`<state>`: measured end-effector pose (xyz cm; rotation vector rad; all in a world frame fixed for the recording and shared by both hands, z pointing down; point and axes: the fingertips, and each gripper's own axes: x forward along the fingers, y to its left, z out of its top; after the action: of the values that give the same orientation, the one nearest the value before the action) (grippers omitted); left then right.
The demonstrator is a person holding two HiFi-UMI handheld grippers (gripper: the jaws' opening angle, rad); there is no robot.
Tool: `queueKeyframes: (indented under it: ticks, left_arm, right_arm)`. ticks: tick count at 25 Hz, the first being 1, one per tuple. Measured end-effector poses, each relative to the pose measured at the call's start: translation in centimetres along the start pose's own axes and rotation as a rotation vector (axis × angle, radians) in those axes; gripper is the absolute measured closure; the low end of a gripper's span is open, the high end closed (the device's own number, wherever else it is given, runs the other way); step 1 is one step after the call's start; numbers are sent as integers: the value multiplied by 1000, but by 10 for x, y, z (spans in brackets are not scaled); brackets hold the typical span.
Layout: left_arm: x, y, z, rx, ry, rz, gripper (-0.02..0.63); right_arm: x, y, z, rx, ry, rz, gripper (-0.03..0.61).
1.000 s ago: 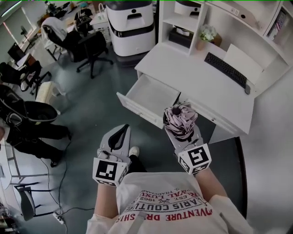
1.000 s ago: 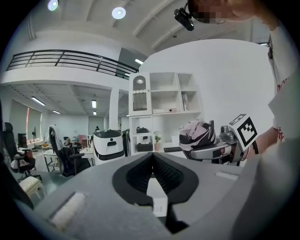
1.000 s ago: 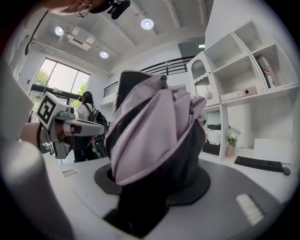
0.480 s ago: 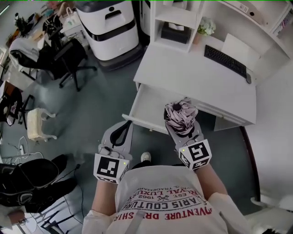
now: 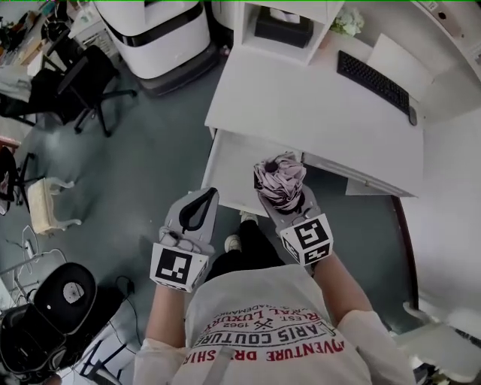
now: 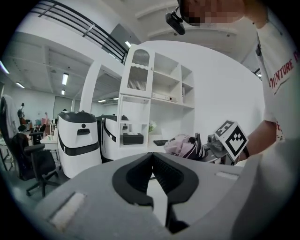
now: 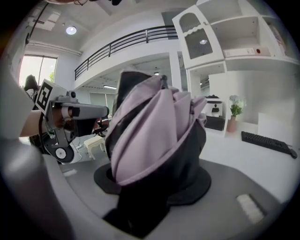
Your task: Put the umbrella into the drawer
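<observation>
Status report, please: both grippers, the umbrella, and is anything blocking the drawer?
Left gripper shut, empty. Right gripper shut on folded umbrella, not yet in drawer. Drawer open, nothing seen blocking it.

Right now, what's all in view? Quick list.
umbrella: 1, pink and black, folded, in the right gripper, by the open drawer
drawer: 1, white, pulled open from the desk
desk: 1, white, top centre
keyboard: 1, black, on the desk, right side
plant: 1, pale flowers, back of the desk
machine: 1, white and black, on the floor left of the desk
office chair: 1, black, upper left
stool: 1, cream, on the floor at left
left gripper: 1, grey, jaws together, empty
right gripper: 1, grey, shut on the umbrella
</observation>
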<state>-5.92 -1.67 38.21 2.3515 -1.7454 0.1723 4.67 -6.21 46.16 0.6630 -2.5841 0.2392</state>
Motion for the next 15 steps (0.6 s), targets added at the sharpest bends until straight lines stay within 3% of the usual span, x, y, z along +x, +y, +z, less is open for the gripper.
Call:
queueKeyframes:
  ticks: [6,15]
  left_arm:
    - [47,20,-38,-57,-2,-60,609]
    - [91,60,-103,-96,82,6,609]
  right_arm:
    - [68,-15,-50,-70,152,99,370]
    - [152,-8,-152,-84,421,305,367]
